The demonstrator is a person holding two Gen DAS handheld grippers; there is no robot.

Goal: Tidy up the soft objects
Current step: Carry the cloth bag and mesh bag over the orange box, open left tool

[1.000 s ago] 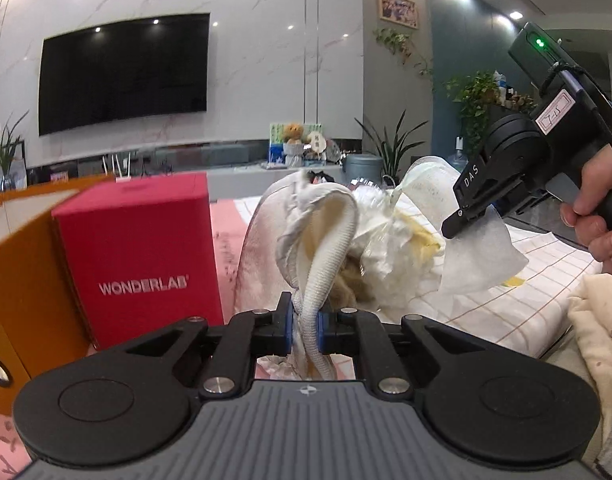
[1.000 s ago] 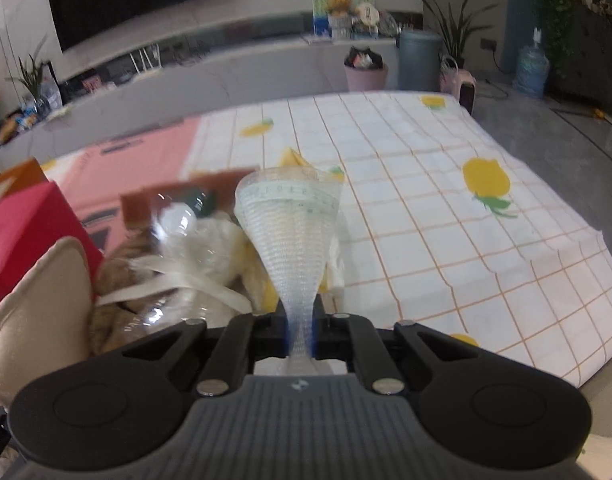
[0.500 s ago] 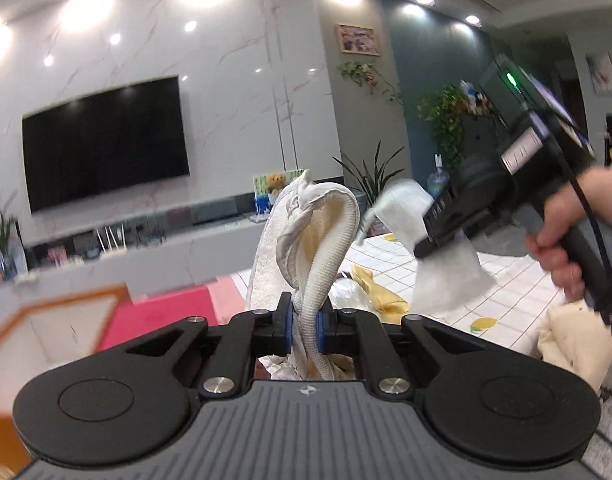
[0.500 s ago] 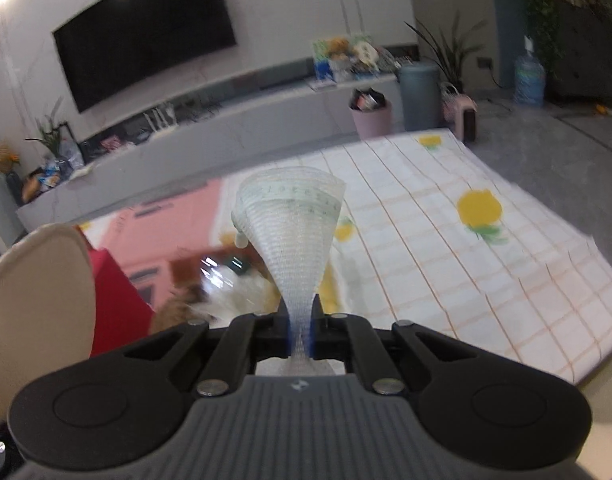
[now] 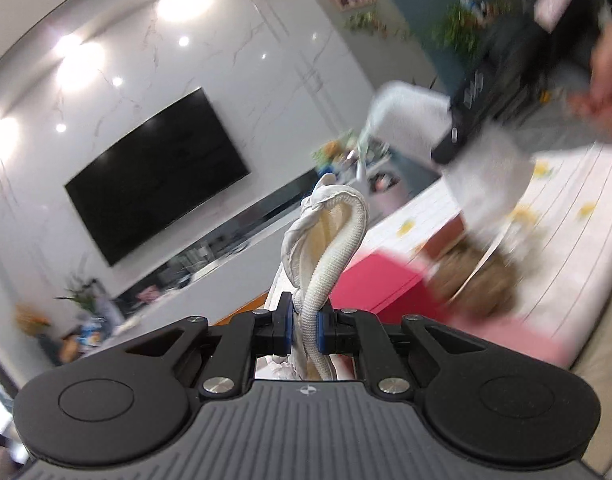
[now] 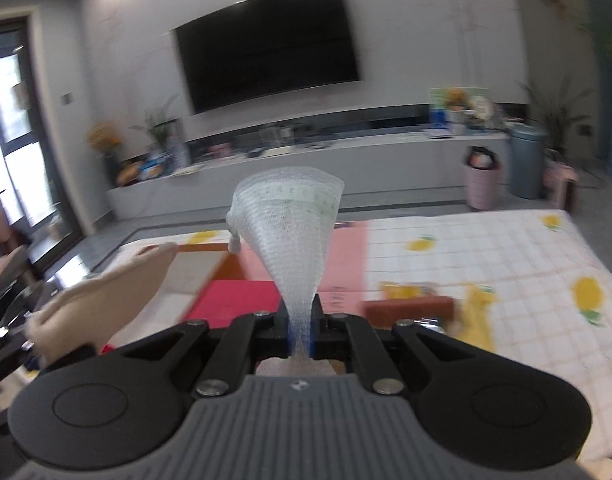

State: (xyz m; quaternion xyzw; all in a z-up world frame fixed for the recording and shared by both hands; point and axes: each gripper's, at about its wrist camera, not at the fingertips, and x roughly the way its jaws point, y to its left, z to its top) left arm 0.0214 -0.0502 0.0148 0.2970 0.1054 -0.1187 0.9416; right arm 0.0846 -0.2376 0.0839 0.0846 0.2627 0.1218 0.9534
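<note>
A: Both tools up since a second ago; red box (image 5: pixel 380 282) now well below.

B: Left tool (image 5: pixel 305 328) clamped on cream cloth (image 5: pixel 330 240), held aloft. Right tool (image 6: pixel 301 330) pinching white mesh bag (image 6: pixel 294 236) above checked mat (image 6: pixel 486 264).

I count two grippers, my left gripper (image 5: pixel 305 330) and my right gripper (image 6: pixel 301 334), and each has its jaws pressed on one soft thing: one white cloth bundle (image 5: pixel 326 248) in the left and one white mesh sleeve (image 6: pixel 292 236) in the right. Below them I count one red box (image 5: pixel 380 284), one orange box (image 6: pixel 210 268), one brown fuzzy item (image 5: pixel 476 284) too blurred to name, and one checked cloth with yellow fruit prints (image 6: pixel 506 280). Against the far wall there is one black television (image 6: pixel 268 42), and on the floor one pink bin (image 6: pixel 482 178) and one blue-grey bin (image 6: pixel 528 162).
</note>
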